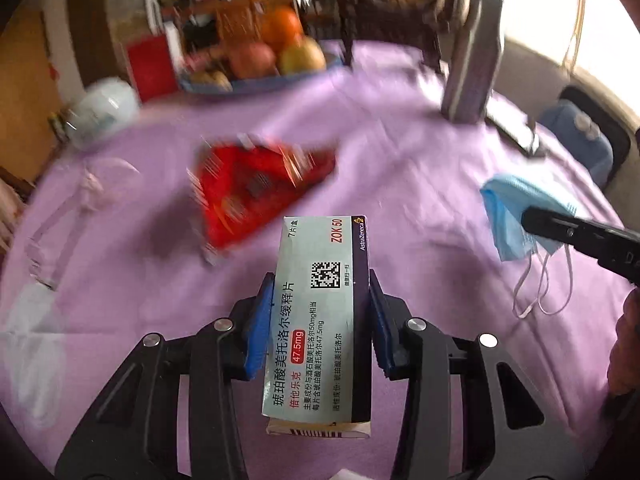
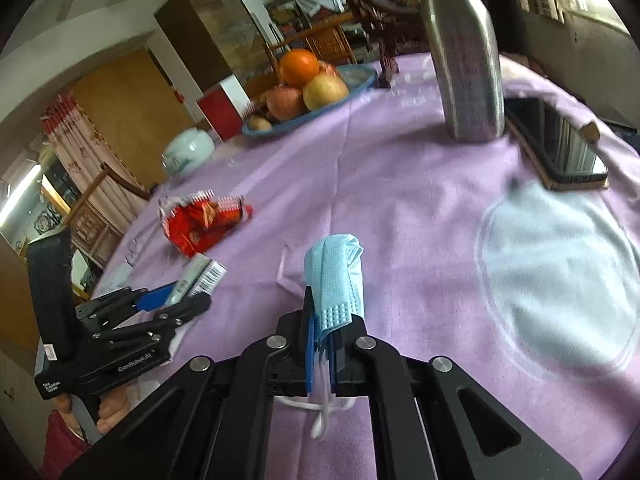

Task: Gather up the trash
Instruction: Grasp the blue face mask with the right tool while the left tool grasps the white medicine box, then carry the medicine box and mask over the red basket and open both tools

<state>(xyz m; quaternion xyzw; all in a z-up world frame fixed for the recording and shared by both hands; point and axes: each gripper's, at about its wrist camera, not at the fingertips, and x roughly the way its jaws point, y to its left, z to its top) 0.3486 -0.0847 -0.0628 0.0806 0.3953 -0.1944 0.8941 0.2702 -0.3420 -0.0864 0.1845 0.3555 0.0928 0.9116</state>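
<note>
A white and purple medicine box (image 1: 320, 312) stands lengthwise between the blue pads of my left gripper (image 1: 320, 280), which is shut on it above the purple tablecloth (image 1: 400, 152). In the right wrist view the same box (image 2: 200, 276) pokes out of the left gripper (image 2: 180, 300). My right gripper (image 2: 324, 320) is shut on a folded blue face mask (image 2: 336, 276), whose white ear loops dangle below the fingers. From the left wrist view, that mask (image 1: 504, 216) hangs from the right gripper (image 1: 532, 220). A crumpled red snack wrapper (image 1: 256, 188) lies on the cloth ahead.
A blue plate (image 2: 360, 80) of fruit sits at the table's far side. A steel bottle (image 2: 468, 60) and a phone (image 2: 560, 144) stand at the far right. A white lidded jar (image 2: 188, 152) and a clear plastic bag (image 1: 60, 240) are at the left edge.
</note>
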